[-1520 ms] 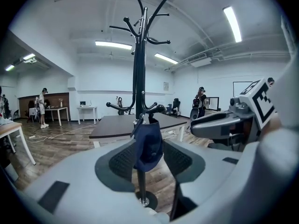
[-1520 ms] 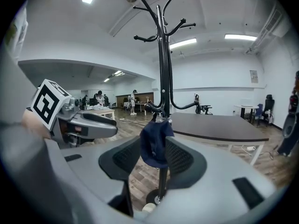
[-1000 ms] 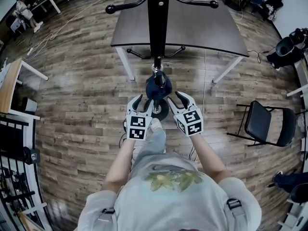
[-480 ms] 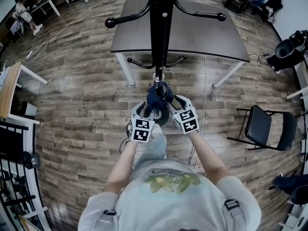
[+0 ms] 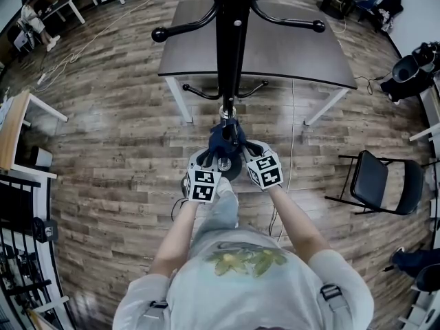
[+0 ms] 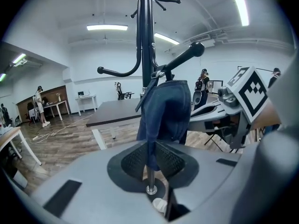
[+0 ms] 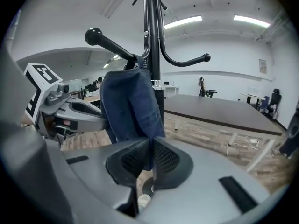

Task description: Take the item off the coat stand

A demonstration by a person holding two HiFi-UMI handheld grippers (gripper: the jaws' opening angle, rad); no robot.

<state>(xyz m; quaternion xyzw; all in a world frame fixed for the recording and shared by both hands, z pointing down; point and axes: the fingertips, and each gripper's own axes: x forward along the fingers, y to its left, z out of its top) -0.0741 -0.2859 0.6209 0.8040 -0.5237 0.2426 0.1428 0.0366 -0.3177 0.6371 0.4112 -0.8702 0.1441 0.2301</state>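
Left tongs (image 6: 150, 160) and right tongs (image 7: 150, 160) are closing on the lower edge of the blue garment (image 6: 166, 108), cloth already pinched between each pair of pads. The garment hangs from a knobbed hook (image 6: 187, 57) of the coat stand (image 5: 230, 33). Removal probably goes best with both grips firm, lifting up and outward over the knob, not tugging down.

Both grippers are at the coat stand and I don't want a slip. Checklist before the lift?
1. The blue garment is between the closing jaws of the left gripper: ok.
2. The right gripper is closing on the same garment's lower edge: ok.
3. Garment free of the hook: not ok, it hangs there.
4. Grip firm enough to lift: cannot tell.
5. The coat stand is upright: ok.
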